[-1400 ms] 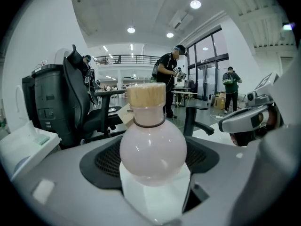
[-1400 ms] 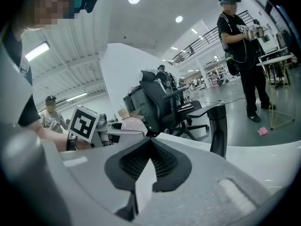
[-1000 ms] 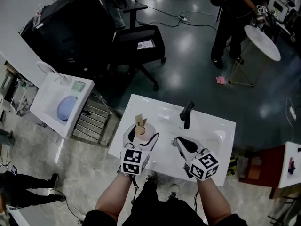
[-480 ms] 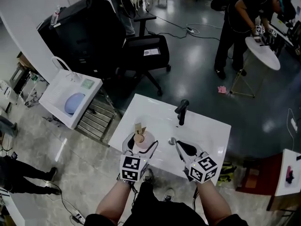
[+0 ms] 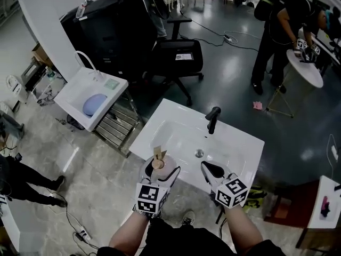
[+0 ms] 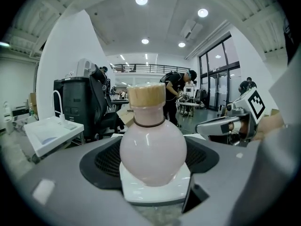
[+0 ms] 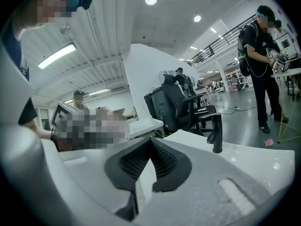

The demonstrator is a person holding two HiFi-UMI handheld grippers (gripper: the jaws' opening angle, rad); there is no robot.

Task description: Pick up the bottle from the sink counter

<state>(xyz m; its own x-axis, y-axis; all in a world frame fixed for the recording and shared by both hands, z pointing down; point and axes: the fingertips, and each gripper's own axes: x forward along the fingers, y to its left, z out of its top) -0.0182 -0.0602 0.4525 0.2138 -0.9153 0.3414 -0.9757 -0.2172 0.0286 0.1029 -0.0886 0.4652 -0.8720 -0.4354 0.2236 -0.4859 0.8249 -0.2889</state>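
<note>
A round pink bottle (image 5: 158,164) with a wooden cap and a paper tag sits between the jaws of my left gripper (image 5: 159,168), which is shut on its belly. In the left gripper view the bottle (image 6: 153,145) fills the middle, upright. It hangs at the near edge of the white sink counter (image 5: 170,122). My right gripper (image 5: 209,170) hovers over the counter's near edge to the right, jaws shut with nothing between them (image 7: 148,163). The black faucet (image 5: 212,119) stands at the far side of the basin.
A second white sink (image 5: 90,97) with a blue thing in it stands to the left, a metal rack (image 5: 114,129) beside it. A black office chair (image 5: 178,55) is beyond the counter. People stand by a round white table (image 5: 306,68) at the far right. Cables lie on the floor.
Both grippers have drawn back toward the counter's near edge, the left one carrying the bottle with it. The head view has pulled back and shows more floor.
</note>
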